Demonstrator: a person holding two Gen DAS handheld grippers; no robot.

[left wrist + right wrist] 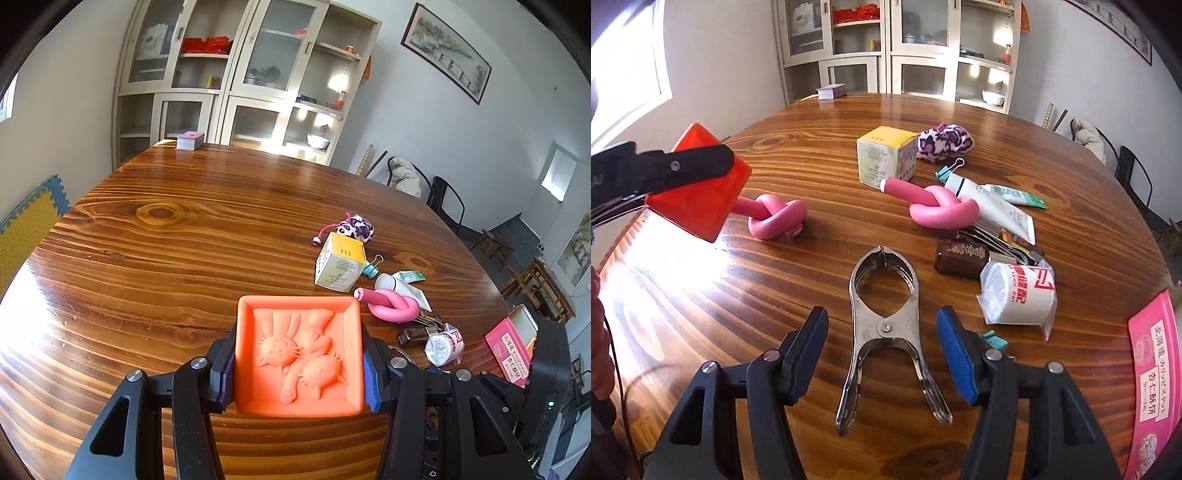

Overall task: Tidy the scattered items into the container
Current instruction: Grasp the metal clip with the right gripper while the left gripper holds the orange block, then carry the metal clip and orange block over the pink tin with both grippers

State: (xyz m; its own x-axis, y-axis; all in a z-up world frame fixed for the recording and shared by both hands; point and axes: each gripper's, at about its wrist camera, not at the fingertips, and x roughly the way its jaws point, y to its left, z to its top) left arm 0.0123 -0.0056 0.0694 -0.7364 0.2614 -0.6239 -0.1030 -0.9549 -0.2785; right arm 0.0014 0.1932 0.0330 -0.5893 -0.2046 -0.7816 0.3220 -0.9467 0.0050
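Left gripper (300, 360) clamped on orange cat-relief tray (295, 354), held tilted above worktop (177, 229), presumably kept ready to receive items. Right gripper (882, 350) fingers parted, straddling metal spring clamp (886, 325) flat on worktop, not touching; likely next pickup. Remaining clutter, including pink knotted tube (942, 208) and tissue pack (1019, 295), scattered right of clamp.

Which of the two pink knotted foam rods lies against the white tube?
The right-hand pink knot: it touches the white tube. The other pink knot lies alone beside the orange tray.
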